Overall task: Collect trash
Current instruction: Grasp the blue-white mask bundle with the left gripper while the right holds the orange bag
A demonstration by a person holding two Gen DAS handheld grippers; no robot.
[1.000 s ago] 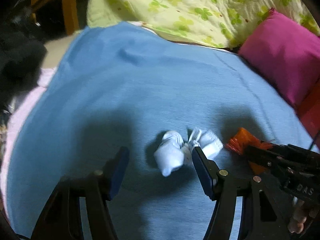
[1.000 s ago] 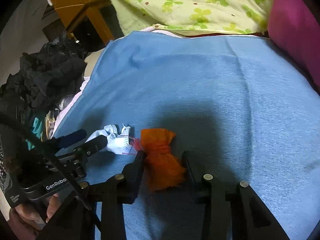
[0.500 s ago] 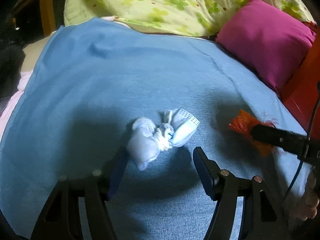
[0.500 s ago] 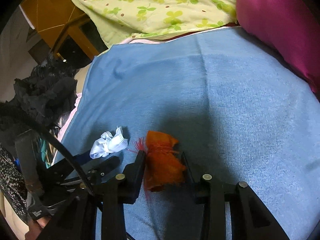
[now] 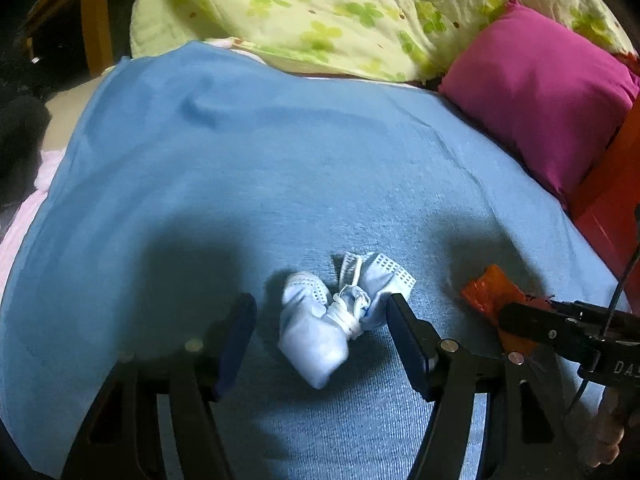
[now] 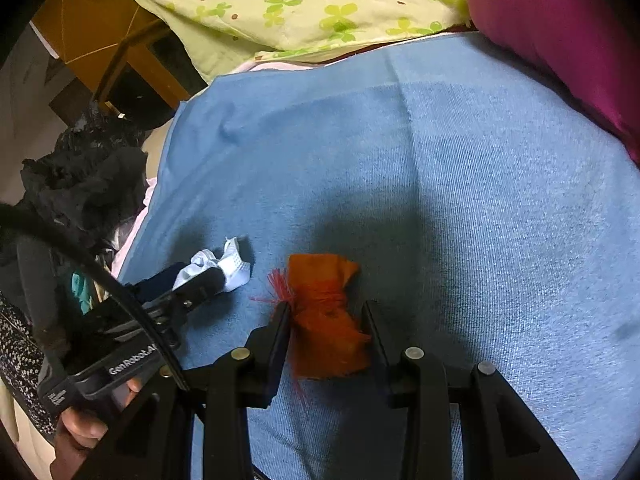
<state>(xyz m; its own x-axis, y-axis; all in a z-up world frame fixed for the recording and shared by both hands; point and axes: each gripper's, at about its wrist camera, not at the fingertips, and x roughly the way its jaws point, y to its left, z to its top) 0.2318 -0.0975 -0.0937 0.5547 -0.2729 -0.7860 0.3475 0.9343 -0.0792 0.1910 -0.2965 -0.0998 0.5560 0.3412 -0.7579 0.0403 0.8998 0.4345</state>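
Observation:
A crumpled pale blue face mask lies on the blue blanket. My left gripper stands open around it; the right finger is close to the mask and the left finger is apart from it. An orange scrap with red fringe sits pinched between the pads of my right gripper. The left wrist view shows that scrap at the right, under the right gripper's dark finger. The mask and the left gripper appear at the left of the right wrist view.
A magenta pillow and a red frame bound the blanket on the right. A green clover quilt lies at the back. A black clothes pile and wooden furniture stand off the left edge.
The mask's place between my left fingers shifted, from near the right finger to about the middle. My right gripper slid sideways and rolled, still holding the orange scrap.

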